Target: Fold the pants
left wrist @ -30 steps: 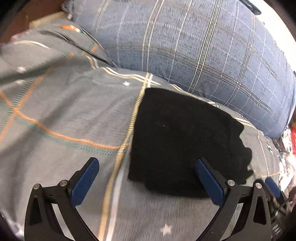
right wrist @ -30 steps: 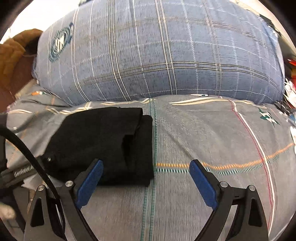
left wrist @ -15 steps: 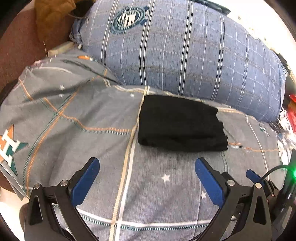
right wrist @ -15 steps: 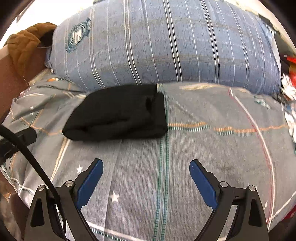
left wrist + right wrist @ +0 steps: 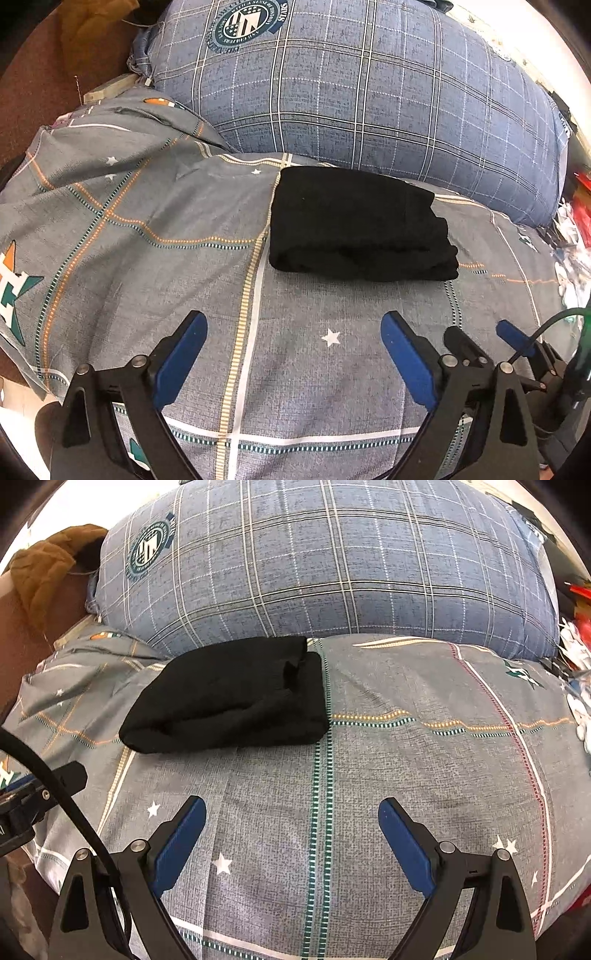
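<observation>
- We judge the folding done: the pants point(image 5: 354, 225) lie as 1 compact black bundle on the bed point(image 5: 147, 229), close to its far edge and just in front of the blue plaid pillow point(image 5: 351, 92).
- In the right wrist view the same bundle point(image 5: 229, 698) sits left of the green stitched stripe, with a small loose flap showing at its right end.
- The step in hand, as we read it, is the retreat and final check. To do it well, we keep both tools clear of the cloth so no layer gets dragged open.
- If we tidy anything, it is that right-end flap: we would come in low along the bed and press it flat rather than lift the whole stack.
- The left hand-held gripper point(image 5: 291, 354) is spread wide with only the bedsheet between its blue pads; its jaws have just been closing a little, on nothing.
- The right hand-held gripper point(image 5: 291, 834) is also spread wide and holds nothing.
- Both tools hover on the near side of the bed, pitched steeply down toward the sheet and apart from the pants.
- The right tool's blue tips point(image 5: 513, 332) show just beside the left one, so the 2 hands are side by side.
</observation>
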Demonstrator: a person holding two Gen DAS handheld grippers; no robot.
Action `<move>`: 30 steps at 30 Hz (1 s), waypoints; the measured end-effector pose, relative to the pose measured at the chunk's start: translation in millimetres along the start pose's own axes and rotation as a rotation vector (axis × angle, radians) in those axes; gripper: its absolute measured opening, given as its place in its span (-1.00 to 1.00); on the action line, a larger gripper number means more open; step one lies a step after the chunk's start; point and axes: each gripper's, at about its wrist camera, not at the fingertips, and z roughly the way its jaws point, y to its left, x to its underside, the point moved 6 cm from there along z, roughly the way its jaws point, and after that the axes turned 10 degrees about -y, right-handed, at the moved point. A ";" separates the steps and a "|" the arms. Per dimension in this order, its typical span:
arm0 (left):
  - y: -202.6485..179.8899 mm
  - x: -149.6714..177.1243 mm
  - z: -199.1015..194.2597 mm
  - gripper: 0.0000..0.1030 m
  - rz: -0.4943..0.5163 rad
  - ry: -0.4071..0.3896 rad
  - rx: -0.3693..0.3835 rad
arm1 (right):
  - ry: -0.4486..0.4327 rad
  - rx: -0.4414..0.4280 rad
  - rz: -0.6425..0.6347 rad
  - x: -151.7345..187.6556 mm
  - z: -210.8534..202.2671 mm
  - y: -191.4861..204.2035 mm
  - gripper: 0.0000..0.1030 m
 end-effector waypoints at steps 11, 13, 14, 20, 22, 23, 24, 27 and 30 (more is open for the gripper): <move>-4.5 4.3 -0.3 0.84 0.001 0.007 0.022 | 0.016 0.001 -0.033 5.2 2.3 9.1 0.88; -5.5 5.1 -0.1 0.84 0.002 0.008 0.025 | 0.017 0.000 -0.036 5.4 2.6 9.4 0.88; -5.8 5.5 0.1 0.84 0.002 0.009 0.026 | 0.017 0.002 -0.035 5.7 2.7 9.9 0.88; -6.5 6.5 1.7 0.84 0.001 0.012 0.025 | 0.028 0.003 -0.030 8.1 5.0 9.3 0.88; -6.9 6.8 2.2 0.84 0.003 0.014 0.027 | 0.034 0.003 -0.029 9.6 6.4 9.4 0.88; -7.1 7.1 2.6 0.84 0.002 0.016 0.028 | 0.037 0.001 -0.030 10.4 7.2 9.9 0.88; -7.5 7.5 2.7 0.84 0.001 0.018 0.028 | 0.039 0.001 -0.030 10.8 7.6 11.0 0.88; -7.6 8.5 3.4 0.84 -0.002 0.021 0.033 | 0.044 0.000 -0.038 11.9 9.2 12.9 0.88; -6.9 8.9 4.1 0.84 -0.003 0.022 0.035 | 0.048 -0.003 -0.039 13.2 10.5 13.9 0.88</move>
